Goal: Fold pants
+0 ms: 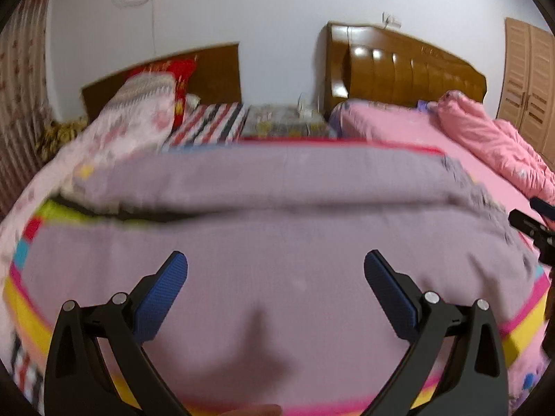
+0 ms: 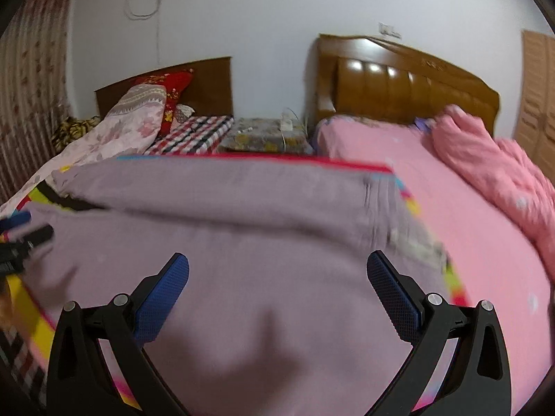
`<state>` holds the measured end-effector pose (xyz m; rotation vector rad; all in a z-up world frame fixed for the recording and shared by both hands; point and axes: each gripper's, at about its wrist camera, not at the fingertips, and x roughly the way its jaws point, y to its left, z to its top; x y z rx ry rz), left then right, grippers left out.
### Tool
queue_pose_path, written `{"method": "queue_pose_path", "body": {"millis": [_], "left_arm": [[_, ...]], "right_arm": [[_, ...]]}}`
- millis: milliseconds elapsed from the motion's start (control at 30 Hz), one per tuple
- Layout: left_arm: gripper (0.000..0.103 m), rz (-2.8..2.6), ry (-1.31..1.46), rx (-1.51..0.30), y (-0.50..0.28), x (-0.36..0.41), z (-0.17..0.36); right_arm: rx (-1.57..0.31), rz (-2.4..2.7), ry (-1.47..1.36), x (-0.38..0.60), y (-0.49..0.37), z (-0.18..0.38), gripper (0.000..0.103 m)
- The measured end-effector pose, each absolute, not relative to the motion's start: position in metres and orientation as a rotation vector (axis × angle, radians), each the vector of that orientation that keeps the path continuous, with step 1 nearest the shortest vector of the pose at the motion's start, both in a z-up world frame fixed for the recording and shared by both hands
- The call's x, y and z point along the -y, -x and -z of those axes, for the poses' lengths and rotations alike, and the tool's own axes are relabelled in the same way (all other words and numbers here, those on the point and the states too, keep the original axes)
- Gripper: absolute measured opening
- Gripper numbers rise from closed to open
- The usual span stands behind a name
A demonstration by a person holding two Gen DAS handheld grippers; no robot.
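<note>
Both grippers hang over the bed with their blue-padded fingers spread wide and nothing between them. The left gripper [image 1: 275,267] hovers above the mauve pants [image 1: 277,242], and the right gripper [image 2: 277,268] does the same a little way to its right; each one shows at the edge of the other's view.

The pants lie flat directly under and ahead of both grippers, stretched sideways across a mat with bright striped borders [image 1: 31,308]. A long crease or gap between the legs runs across them just beyond the fingertips, and the gathered waistband [image 2: 392,215] lies off to the right of the right gripper.

Farther right is the pink sheet [image 2: 468,228] with a rumpled pink quilt [image 2: 492,166]. Well ahead stands a brown padded headboard [image 2: 409,83]; ahead and left, a floral pillow [image 1: 138,111].
</note>
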<state>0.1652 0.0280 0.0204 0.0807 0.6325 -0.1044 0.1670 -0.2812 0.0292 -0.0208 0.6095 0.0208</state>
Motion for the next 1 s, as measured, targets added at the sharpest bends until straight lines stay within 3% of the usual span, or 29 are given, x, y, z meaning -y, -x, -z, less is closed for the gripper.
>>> {"method": "queue_pose_path", "body": {"millis": [200, 367, 567, 667, 700, 767, 833, 867, 1000], "left_arm": [[0.102, 0.011, -0.197, -0.536, -0.282, -0.011, -0.05], [0.101, 0.201, -0.2, -0.647, -0.393, 0.015, -0.022], [0.101, 0.565, -0.227, -0.837, -0.486, 0.042, 0.016], [0.101, 0.645, -0.278, -0.87, -0.515, 0.057, 0.028], [0.101, 0.661, -0.313, -0.871, -0.522, 0.064, 0.033], [0.101, 0.667, -0.379, -0.87, -0.53, 0.075, 0.041], [0.101, 0.691, -0.433, -0.881, -0.535, 0.09, 0.047], [0.101, 0.7, -0.44, -0.883, -0.533, 0.093, 0.049], [0.101, 0.772, -0.494, -0.843, -0.522, 0.108, 0.047]], "right_arm": [[-0.688, -0.085, 0.039, 0.369, -0.314, -0.026, 0.099], [-0.837, -0.09, -0.08, 0.442, -0.417, 0.016, 0.099], [-0.945, -0.264, 0.044, 0.454, -0.48, 0.049, 0.098], [-1.0, -0.346, 0.056, 0.455, -0.493, 0.062, 0.085], [-1.039, -0.392, 0.066, 0.452, -0.496, 0.069, 0.072], [-1.042, -0.442, 0.09, 0.448, -0.497, 0.074, 0.066], [-1.026, -0.453, 0.097, 0.451, -0.492, 0.072, 0.036], [-1.0, -0.442, 0.129, 0.45, -0.487, 0.069, 0.029], [-0.833, -0.449, 0.197, 0.441, -0.436, 0.03, 0.023]]}}
